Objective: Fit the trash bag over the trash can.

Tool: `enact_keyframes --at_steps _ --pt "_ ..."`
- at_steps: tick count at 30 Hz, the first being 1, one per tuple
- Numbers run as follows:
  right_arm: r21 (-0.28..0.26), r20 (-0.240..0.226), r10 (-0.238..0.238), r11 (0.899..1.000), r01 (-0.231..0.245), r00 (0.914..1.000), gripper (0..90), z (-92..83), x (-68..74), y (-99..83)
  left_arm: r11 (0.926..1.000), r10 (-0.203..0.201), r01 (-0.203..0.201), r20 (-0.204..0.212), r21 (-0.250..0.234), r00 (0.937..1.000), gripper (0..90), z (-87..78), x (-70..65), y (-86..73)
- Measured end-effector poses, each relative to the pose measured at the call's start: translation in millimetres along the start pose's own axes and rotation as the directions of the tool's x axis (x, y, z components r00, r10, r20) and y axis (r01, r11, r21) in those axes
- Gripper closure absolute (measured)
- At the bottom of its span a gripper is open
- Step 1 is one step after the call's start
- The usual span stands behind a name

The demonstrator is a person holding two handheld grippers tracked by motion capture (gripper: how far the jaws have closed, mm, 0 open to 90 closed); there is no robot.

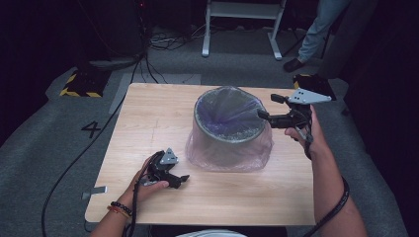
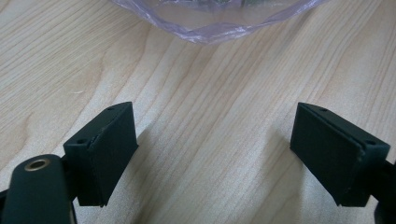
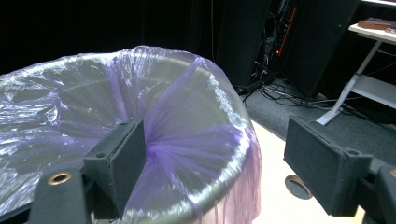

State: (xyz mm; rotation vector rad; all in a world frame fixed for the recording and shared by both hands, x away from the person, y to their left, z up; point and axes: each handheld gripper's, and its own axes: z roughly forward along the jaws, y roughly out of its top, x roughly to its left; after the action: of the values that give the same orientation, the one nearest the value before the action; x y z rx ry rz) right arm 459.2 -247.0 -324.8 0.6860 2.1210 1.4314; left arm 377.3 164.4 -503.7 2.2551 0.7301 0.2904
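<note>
Jaws wide apart and holding nothing, the right gripper (image 1: 276,106) hovers at the bin's three o'clock rim, one jaw inside the rim over the liner, the other outside it. The left gripper (image 1: 174,177) rests low on the table (image 1: 148,113) at about seven o'clock from the bin, its jaws also spread wide and empty, with bare wood between them and the bag's loose hem just ahead. One grey bin (image 1: 228,129) stands near the middle of the table, lined with one thin purple bag (image 1: 217,158) whose edge is folded over the rim and hangs down the outside to the tabletop. The step in hand looks like fitting or tidying the liner at the rim. The next move probably calls for the right jaws to close on the film at the rim without crushing or tearing it. Counted: two grippers, one bin, one bag.
</note>
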Motion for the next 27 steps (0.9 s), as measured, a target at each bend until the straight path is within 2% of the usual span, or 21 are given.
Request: enact_keyframes --at_steps 8,16,27 --pt "0.022 -0.017 -0.009 1.0 0.009 0.9998 21.2 12.8 1.4 11.3 1.0 -0.001 0.001 -0.002 0.001 1.0 14.1 0.2 -0.1 0.2" --pt "0.038 -0.043 -0.035 0.999 0.037 0.9985 21.2 22.4 8.9 22.8 1.0 0.0 0.0 -0.002 0.001 1.0 14.1 0.2 -0.1 0.1" --pt "0.085 -0.061 -0.037 0.995 0.042 0.9974 21.2 38.7 11.3 25.8 1.0 0.0 0.0 -0.001 0.001 1.0 14.0 0.3 0.1 0.3"
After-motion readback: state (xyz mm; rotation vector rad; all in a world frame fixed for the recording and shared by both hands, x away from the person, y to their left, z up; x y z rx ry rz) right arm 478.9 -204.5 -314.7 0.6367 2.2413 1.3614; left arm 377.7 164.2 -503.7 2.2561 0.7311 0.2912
